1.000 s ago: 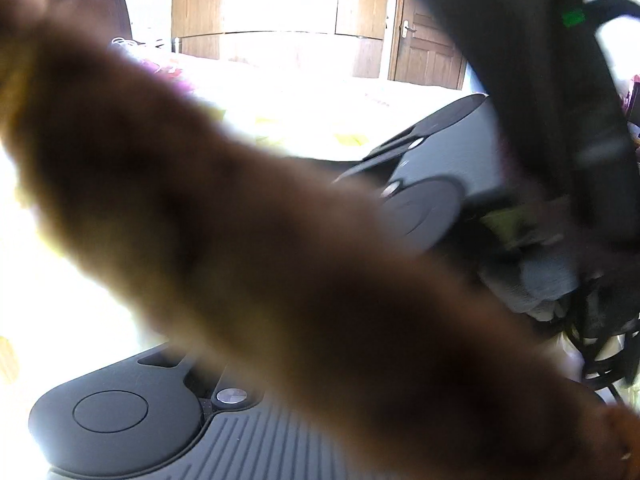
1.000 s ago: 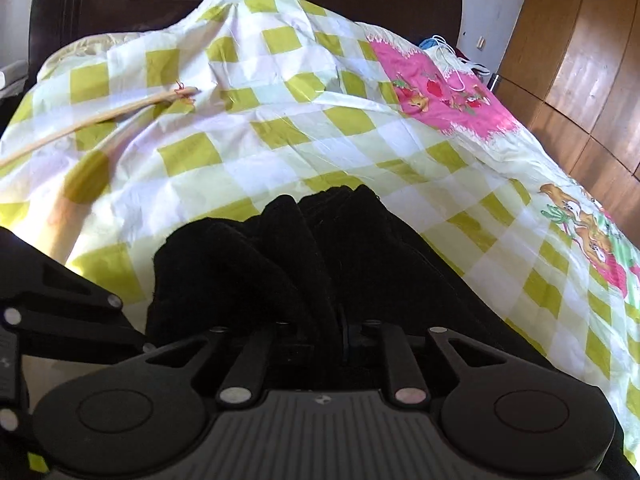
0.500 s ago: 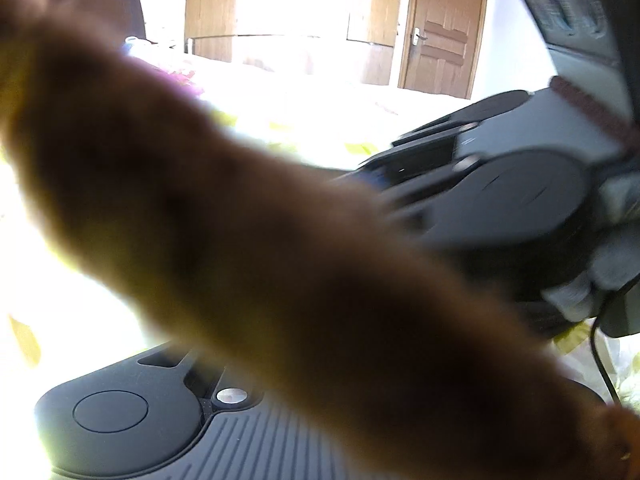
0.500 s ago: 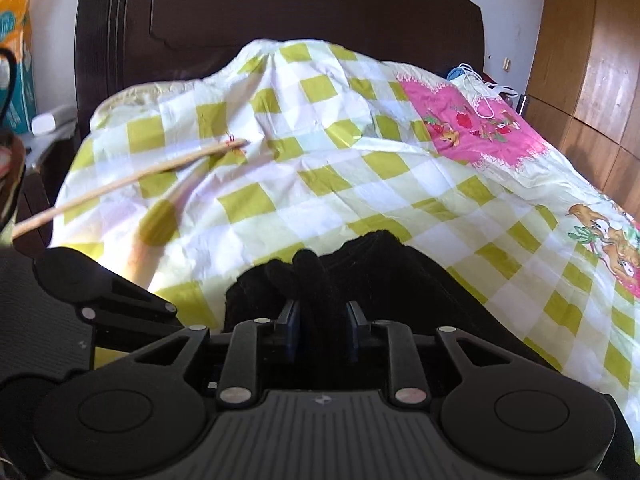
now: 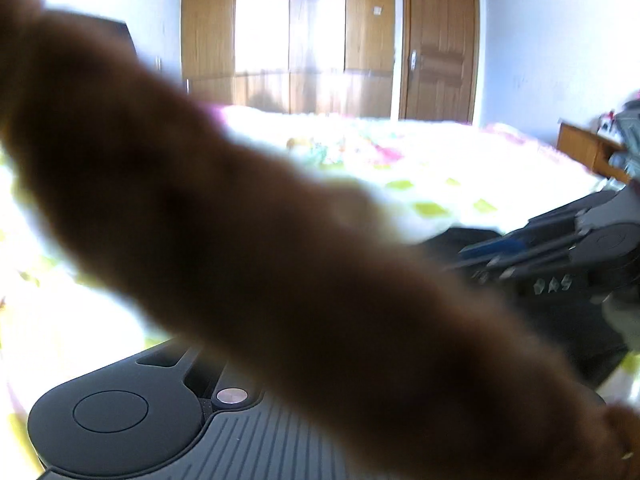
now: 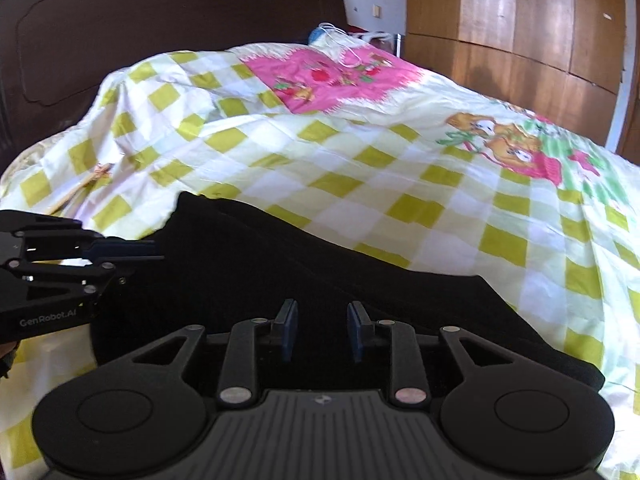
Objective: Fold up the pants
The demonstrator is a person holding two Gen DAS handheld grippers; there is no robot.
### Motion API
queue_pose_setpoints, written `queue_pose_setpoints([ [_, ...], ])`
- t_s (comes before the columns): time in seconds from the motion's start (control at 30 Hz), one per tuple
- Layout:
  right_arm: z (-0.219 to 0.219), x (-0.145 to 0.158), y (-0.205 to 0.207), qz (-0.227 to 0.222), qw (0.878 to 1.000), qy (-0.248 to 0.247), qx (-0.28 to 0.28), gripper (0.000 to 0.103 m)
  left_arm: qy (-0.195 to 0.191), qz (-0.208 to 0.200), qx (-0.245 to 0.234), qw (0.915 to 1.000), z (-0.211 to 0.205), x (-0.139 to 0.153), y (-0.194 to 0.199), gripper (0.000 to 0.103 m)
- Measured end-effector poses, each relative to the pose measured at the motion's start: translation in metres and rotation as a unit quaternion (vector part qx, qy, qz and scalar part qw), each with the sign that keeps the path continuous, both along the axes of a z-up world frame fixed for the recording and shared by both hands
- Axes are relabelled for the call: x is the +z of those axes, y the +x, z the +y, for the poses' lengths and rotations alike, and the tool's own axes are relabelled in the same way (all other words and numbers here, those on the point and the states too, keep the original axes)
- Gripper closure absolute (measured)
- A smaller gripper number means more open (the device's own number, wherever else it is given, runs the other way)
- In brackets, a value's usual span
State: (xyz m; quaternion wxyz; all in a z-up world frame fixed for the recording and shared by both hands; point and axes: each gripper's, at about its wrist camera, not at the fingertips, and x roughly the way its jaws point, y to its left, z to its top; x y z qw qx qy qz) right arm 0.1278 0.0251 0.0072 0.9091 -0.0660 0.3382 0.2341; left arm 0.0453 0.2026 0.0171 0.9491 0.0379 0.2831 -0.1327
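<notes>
Black pants lie spread on the checked bedspread. My right gripper hovers just over their near part, open, its blue pads apart with nothing pinched between them. My left gripper reaches in from the left edge with its blue fingers together, tips at the pants' left edge, shut on the cloth there. In the left wrist view a blurred brown shape close to the lens hides the left fingers. The right gripper shows at that view's right side.
A dark headboard stands behind the bed, and a wooden wardrobe runs along the right wall. A thin wooden stick lies on the bedspread at the left. White cords rest on the pink patch. A door and a nightstand stand beyond the bed.
The right gripper let go of the bunched pants and its jaws came apart. It swung right, and the pants now lie flatter. The left view rose slightly.
</notes>
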Motion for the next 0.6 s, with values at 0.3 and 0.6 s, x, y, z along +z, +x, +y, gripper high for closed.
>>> queue_pose_setpoints([
  [0.3,-0.051,-0.003,0.0,-0.004,0.998,0.039,-0.04,0.066,0.053,0.044,0.007,0.9976,-0.014,-0.02,0.005,0.085],
  [0.6,-0.14,-0.008,-0.051,0.026,0.989,0.003,-0.144,0.06,0.087,0.069,-0.064,0.9917,-0.076,-0.028,0.019,0.085],
])
